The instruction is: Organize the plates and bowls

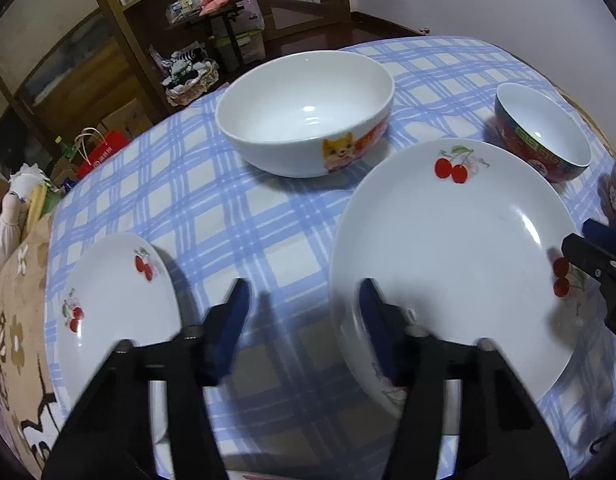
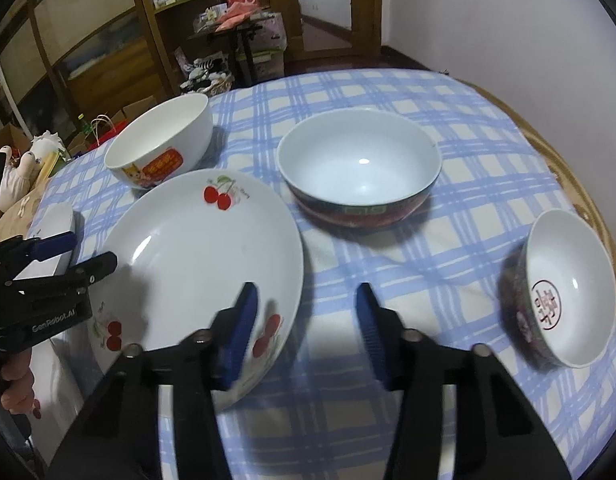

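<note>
Overhead-lit, blue checked tablecloth point(image 1: 268, 216) beside wooden shelves point(image 1: 120, 40)

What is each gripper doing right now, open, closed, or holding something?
Left gripper: open, straddling the left rim of the large cherry plate, not clamped.
Right gripper: open, straddling the same plate's right rim, holding nothing.

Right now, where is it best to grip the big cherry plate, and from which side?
Probably the raised rim of the big cherry plate. Its flat base lies on the tablecloth. Come from both side edges, where the left gripper and right gripper straddle the rim.
</note>
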Motion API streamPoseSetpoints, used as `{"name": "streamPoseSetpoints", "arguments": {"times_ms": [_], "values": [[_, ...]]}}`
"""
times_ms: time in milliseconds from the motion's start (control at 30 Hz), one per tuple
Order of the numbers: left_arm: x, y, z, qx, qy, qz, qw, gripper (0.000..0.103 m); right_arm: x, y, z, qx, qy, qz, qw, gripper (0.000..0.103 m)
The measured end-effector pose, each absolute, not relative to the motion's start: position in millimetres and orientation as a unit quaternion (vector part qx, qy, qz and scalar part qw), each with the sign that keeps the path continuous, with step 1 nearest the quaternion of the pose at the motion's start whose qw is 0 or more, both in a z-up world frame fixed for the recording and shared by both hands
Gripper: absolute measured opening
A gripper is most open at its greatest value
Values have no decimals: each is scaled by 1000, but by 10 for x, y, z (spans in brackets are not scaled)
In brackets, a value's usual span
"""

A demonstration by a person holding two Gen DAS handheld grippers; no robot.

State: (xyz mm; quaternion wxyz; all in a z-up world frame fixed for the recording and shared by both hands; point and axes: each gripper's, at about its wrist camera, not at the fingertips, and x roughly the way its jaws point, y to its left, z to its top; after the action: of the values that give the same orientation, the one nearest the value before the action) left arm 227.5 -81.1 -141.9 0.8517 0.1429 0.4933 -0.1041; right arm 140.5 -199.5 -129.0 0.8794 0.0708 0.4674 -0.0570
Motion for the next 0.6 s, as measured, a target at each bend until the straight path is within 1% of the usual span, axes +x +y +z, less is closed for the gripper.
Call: {"name": "streamPoseSetpoints", "arguments": {"times_ms": [33, 67, 100, 167, 233, 300, 367, 600], "values": [[2280, -807, -1430, 138, 495, -110, 851, 36, 1408, -2001, -1301, 74, 470, -56, 878, 33], [2286, -804, -1438, 129, 498, -117, 849, 31, 1408, -2011, -1311, 79, 472, -53, 876, 29], [2290, -803, -1440, 123, 499, -120, 849, 31, 1401, -2016, -1321, 87, 474, -47, 875, 21], [2286, -823, -1454, 124, 499, -122, 849, 30, 1401, -2028, -1341, 99, 478, -39, 872, 19], [2274, -840, -1470, 123, 500, -128, 847, 26, 1391, -2021, -1356, 105, 477, -30, 872, 14], [2259, -856, -1475, 116, 503, -141, 845, 15, 1396, -2010, -1355, 103, 477, -24, 873, 12], [2240, -878, -1473, 121, 501, -140, 845, 15, 1397, -2005, -1361, 103, 477, -20, 872, 10], [2224, -851, -1462, 99, 508, -139, 844, 14, 1397, -2044, -1372, 126, 481, -16, 868, 9]]}}
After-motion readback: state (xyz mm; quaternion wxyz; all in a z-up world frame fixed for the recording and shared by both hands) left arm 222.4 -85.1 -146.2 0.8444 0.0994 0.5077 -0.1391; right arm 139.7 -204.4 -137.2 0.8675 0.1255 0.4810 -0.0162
